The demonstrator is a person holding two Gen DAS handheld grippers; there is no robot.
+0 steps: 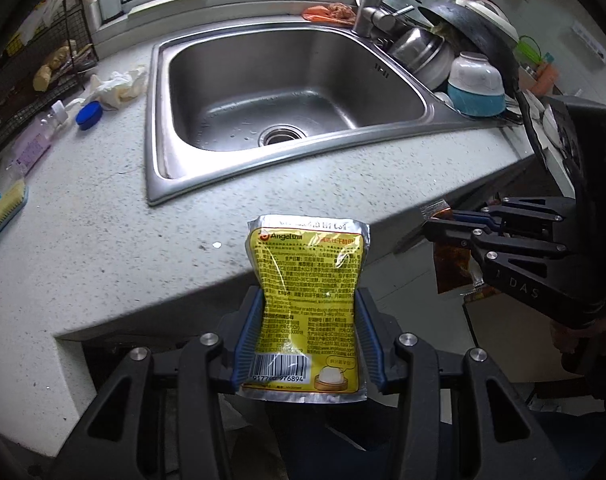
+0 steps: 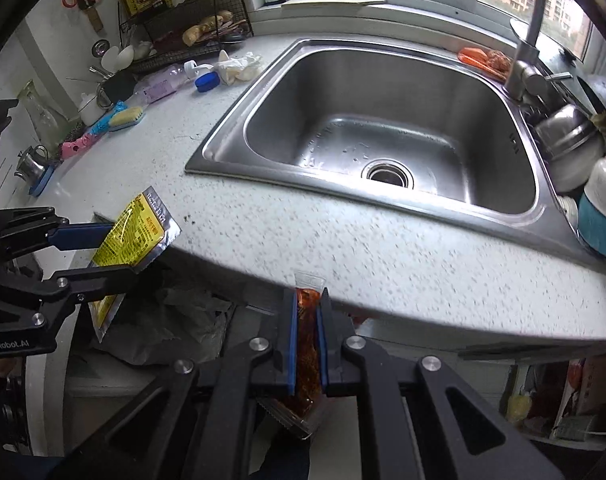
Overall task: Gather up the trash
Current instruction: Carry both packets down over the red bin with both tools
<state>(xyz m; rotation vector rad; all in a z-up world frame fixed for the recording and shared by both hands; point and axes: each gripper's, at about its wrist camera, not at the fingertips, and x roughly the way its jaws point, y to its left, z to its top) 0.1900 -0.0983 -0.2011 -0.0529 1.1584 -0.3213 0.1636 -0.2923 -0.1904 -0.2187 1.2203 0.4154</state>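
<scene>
The left tongs (image 1: 308, 336) are partway open and squeeze a yellow packet (image 1: 306, 304) by its two side edges, so the packet bows in the middle. The right tongs (image 2: 306, 340) are closed almost all the way on a thin red sauce packet (image 2: 307, 344). Both packets hang just past the front edge of the surface (image 1: 103, 240), not over it.

The job now looks like carrying both bits of trash to a bin. To do it well, keep both squeezes steady. The yellow packet is shiny and held only by its edges, so it could slip or pop out if the tongs tip fast. The sauce packet looks soft and full, and a harder squeeze might burst it. Move both hands smoothly, and do not let go until each packet is right above the bin. No bin shows clearly yet, so look for it first.

The left view shows the yellow packet's whole printed side, with a barcode near the bottom. It also shows the right tongs off to the right, holding the red packet with most of it dangling under the fingers.

The right view shows things the left view misses. Below the left tongs lies something dark and crumpled (image 2: 175, 320), maybe a trash bag, though I cannot be sure. It also shows the red packet pinched flat between the blue pads (image 2: 291, 344). Far ahead of both tongs sits the empty sink (image 2: 383, 128), with a blue lid (image 2: 207, 80) and a crumpled white wad (image 2: 239, 66) on the surface left of it.
</scene>
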